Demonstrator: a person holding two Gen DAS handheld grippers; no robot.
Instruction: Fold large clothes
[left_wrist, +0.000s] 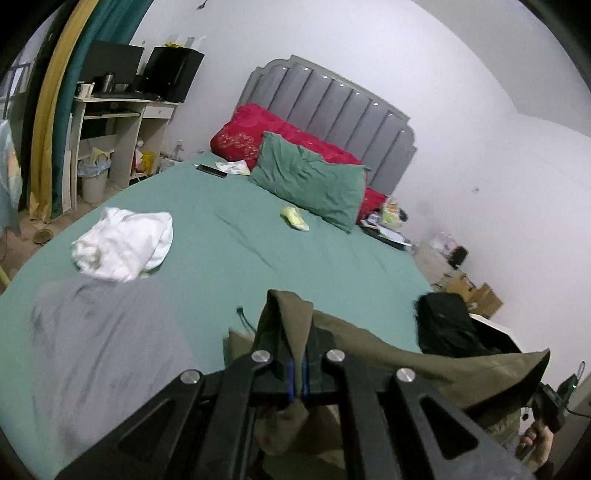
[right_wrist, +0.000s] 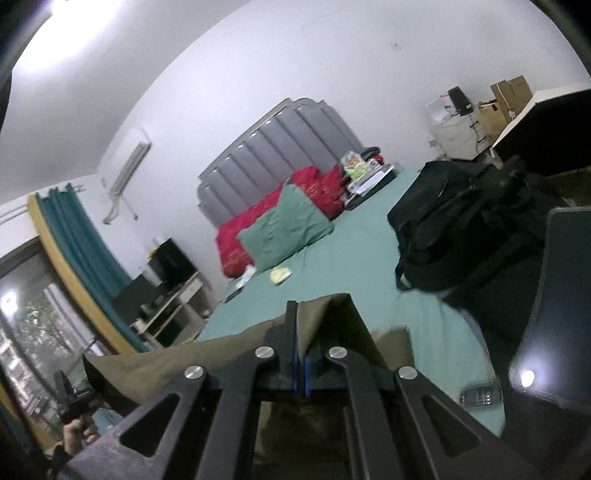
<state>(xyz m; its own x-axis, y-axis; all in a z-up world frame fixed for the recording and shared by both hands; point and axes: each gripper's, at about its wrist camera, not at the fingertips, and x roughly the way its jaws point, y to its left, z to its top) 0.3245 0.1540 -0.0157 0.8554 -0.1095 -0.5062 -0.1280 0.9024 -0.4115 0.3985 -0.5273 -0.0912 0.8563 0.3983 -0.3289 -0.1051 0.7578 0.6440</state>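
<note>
An olive-green garment (left_wrist: 424, 362) hangs stretched between my two grippers, lifted above the green bed (left_wrist: 258, 240). My left gripper (left_wrist: 298, 354) is shut on one edge of it; cloth bunches up between the jaws. My right gripper (right_wrist: 300, 350) is shut on the other edge of the olive garment (right_wrist: 207, 354), which stretches away to the left. Each view shows the other gripper in a hand at its edge: the right gripper (left_wrist: 550, 402) and the left gripper (right_wrist: 75, 400).
A crumpled white garment (left_wrist: 123, 243) and a grey garment (left_wrist: 99, 350) lie on the bed's left. A green pillow (left_wrist: 314, 179), red bedding (left_wrist: 255, 136), a phone (left_wrist: 211, 170) and a black bag (right_wrist: 465, 221) sit on the bed. A desk (left_wrist: 122, 110) stands left.
</note>
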